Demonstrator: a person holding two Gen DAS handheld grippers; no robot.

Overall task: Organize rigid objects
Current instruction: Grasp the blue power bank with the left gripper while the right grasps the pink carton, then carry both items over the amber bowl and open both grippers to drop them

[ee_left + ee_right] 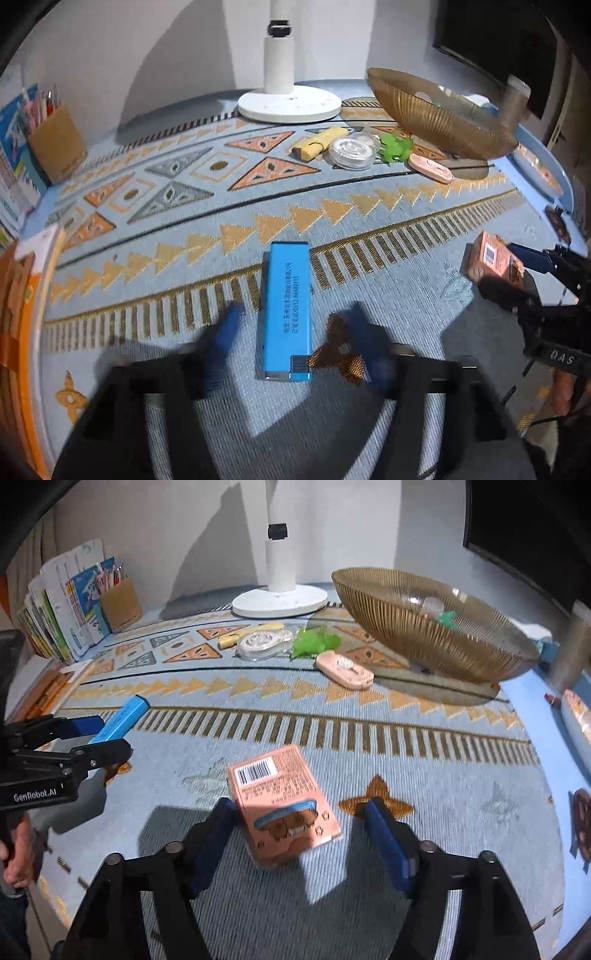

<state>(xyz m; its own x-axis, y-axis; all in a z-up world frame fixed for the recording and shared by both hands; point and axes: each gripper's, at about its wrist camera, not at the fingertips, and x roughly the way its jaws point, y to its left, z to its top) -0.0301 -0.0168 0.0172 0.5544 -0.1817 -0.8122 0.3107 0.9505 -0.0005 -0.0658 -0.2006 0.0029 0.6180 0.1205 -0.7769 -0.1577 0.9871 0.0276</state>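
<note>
A long, flat blue rectangular box (287, 310) with a line of dark print along its top face and a grey striped patch at its near end lies on the pale blue patterned tablecloth (221, 206), pointing away from the camera. The left gripper (291, 325) is spread wide around it, one blurred blue finger on each side, neither touching. To the right, a salmon-pink rectangular packet (282, 805) with a barcode, small print and a cartoon picture rests on the same cloth, slightly tilted, between the parted fingers of the right gripper (301, 816); its left finger is just beside the packet's edge, and whether they touch cannot be told. Farther back stands a ribbed golden wire bowl (424, 635) holding a few small items too blurred to identify. In front of it lie a pink oval case (345, 670), a green leafy piece (316, 642), a clear round plastic container (258, 644) and a yellow stick-shaped object (319, 144). A white round-based lamp stand (288, 99) is cut off at the top, and a brown pen holder (55, 144) sits at the far left.
</note>
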